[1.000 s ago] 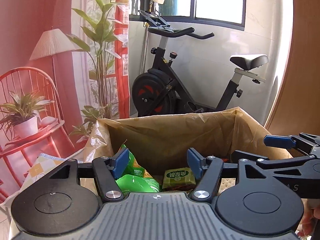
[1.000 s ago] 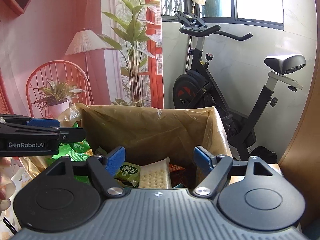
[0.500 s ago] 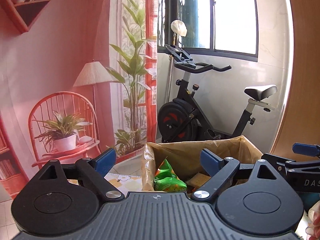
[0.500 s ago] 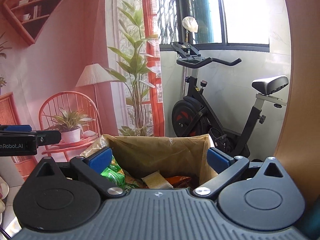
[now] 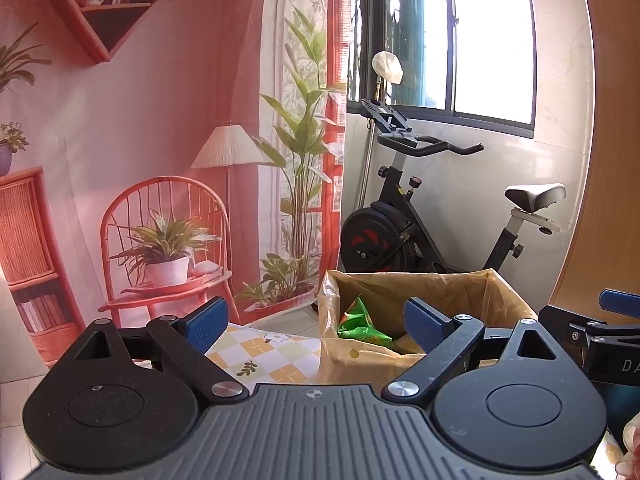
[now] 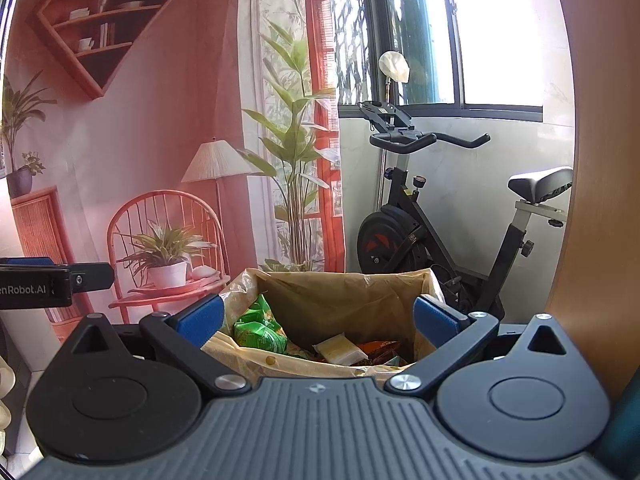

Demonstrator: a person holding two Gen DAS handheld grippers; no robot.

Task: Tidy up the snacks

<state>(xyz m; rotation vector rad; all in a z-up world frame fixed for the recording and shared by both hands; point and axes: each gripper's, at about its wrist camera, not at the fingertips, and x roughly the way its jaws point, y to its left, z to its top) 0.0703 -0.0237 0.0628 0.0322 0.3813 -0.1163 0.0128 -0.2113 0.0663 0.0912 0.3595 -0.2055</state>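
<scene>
A box lined with a tan plastic bag (image 5: 440,284) (image 6: 340,292) stands ahead of both grippers. A green snack bag (image 5: 358,322) (image 6: 260,328) leans at its left side, beside a pale cracker pack (image 6: 340,348) and an orange packet (image 6: 380,348). My left gripper (image 5: 316,320) hovers back from the box, its jaws opening, with nothing between them. Level with it, my right gripper (image 6: 317,318) is open and empty above the near rim. Each gripper shows at the edge of the other's view.
A checked tablecloth (image 5: 264,348) lies left of the box. A black exercise bike (image 5: 420,220) stands behind it under a window. A wooden panel (image 5: 612,160) rises at the right. A printed room backdrop (image 5: 160,120) hangs at the left.
Both grippers have drawn back and upward from inside the box, which now looks smaller and farther. Their jaws have spread wider, and both are empty.
</scene>
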